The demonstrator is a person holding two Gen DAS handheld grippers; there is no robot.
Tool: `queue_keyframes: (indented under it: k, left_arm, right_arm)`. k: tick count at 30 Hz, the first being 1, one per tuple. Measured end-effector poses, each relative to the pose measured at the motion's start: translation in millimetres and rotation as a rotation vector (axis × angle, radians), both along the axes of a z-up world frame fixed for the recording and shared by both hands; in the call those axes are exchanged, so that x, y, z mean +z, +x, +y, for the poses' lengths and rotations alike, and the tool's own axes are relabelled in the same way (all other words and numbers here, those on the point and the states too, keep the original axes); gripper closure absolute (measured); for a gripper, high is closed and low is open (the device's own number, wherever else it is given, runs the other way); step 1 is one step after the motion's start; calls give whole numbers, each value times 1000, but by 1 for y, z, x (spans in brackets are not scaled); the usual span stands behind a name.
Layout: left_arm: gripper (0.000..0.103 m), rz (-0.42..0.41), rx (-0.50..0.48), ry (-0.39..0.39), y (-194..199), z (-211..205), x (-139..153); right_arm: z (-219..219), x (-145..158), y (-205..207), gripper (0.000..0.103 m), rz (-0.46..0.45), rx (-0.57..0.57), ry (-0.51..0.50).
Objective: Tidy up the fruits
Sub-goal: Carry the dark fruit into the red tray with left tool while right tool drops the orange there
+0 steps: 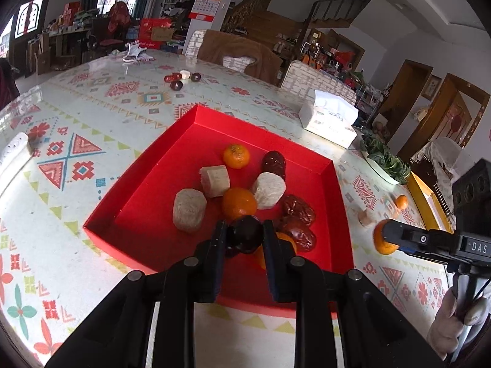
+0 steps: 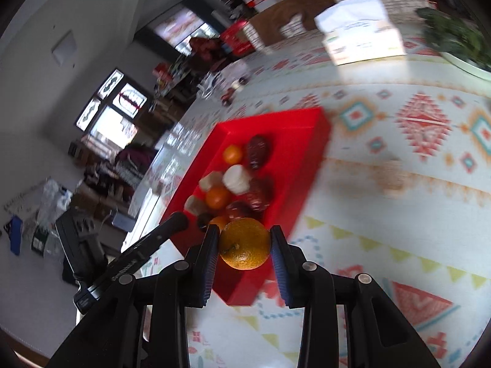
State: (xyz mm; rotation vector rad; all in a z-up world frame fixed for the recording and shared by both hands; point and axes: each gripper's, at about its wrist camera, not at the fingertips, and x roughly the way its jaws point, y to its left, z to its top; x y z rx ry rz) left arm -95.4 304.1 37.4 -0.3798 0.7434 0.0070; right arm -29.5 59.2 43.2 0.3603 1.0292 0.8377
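While the left wrist view alone shows loose dark fruits (image 1: 181, 80) far across the patterned table (image 1: 92, 141), the blurred right wrist view shows the red tray (image 2: 307, 153) from outside its wall. The left gripper (image 1: 245, 239) clamps a dark round fruit (image 1: 245, 234) above the tray's oranges, red dates and pale pieces. The right gripper (image 2: 245, 245) grips an orange (image 2: 244, 243) over the tray's near corner.

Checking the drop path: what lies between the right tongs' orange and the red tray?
Only bare patterned tablecloth, per the left wrist view, between the round orange mandarin and the red cardboard tray.
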Motion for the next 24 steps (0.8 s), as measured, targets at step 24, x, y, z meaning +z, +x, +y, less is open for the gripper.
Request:
queue_keyframes:
  k: [24]
  left_arm:
    - [45,-28,65,-160,-12,53,-6]
  right_arm:
    - [126,-4,74,64,-32,38,-102]
